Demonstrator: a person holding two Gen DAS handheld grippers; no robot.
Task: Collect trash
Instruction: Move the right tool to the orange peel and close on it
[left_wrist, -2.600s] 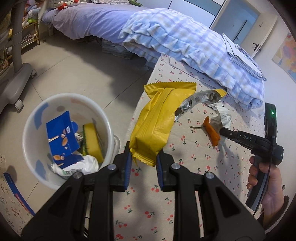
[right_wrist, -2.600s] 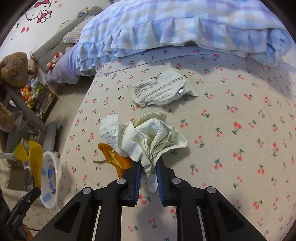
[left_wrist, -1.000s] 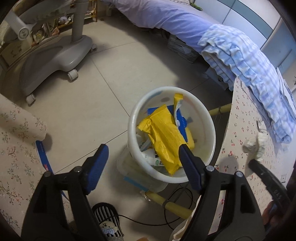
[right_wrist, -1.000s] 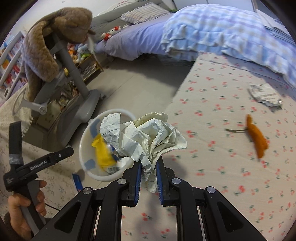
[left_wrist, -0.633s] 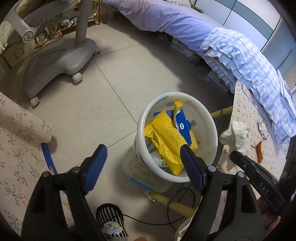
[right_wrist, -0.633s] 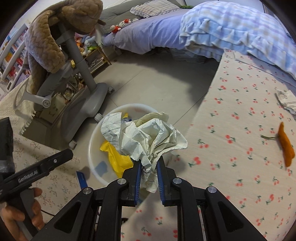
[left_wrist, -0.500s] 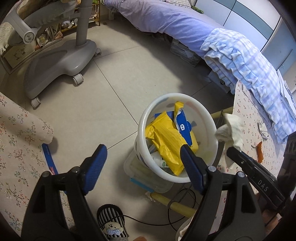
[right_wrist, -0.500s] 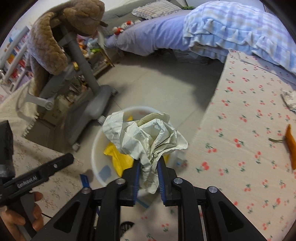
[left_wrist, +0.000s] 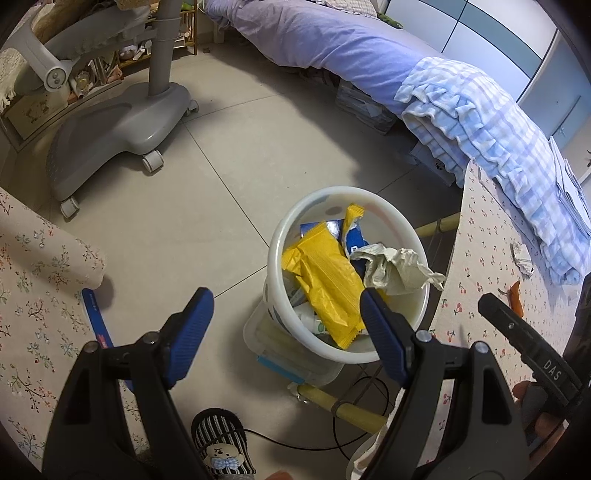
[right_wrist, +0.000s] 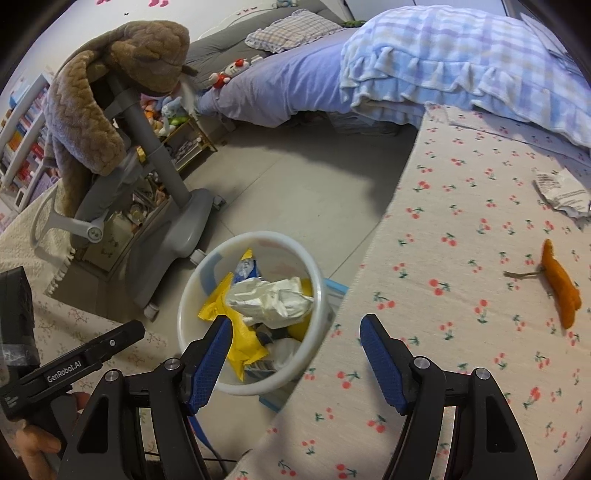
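Note:
A white round trash bin (left_wrist: 314, 206) (right_wrist: 221, 254) stands on the floor beside the cherry-print table. In it lie a yellow wrapper (left_wrist: 325, 273) (right_wrist: 243, 332), a blue packet (left_wrist: 354, 240) and the crumpled paper ball (left_wrist: 395, 269) (right_wrist: 273, 299). My left gripper (left_wrist: 286, 321) is open and empty, above the floor at the bin's near side. My right gripper (right_wrist: 295, 354) is open and empty, above the bin's rim at the table edge. An orange peel (right_wrist: 561, 288) (left_wrist: 515, 293) and a crumpled printed wrapper (right_wrist: 561, 192) (left_wrist: 521, 258) lie on the table.
A grey wheeled chair base (left_wrist: 118, 122) (right_wrist: 173, 236) stands on the tiled floor left of the bin. A bed with a checked blue blanket (left_wrist: 491, 122) (right_wrist: 461, 66) lies behind the table. A striped slipper (left_wrist: 221, 446) and a cable lie on the floor near me.
My right gripper has opened and let go of the paper ball, which now lies in the bin on top of the yellow wrapper. The left gripper stays open and has hardly moved.

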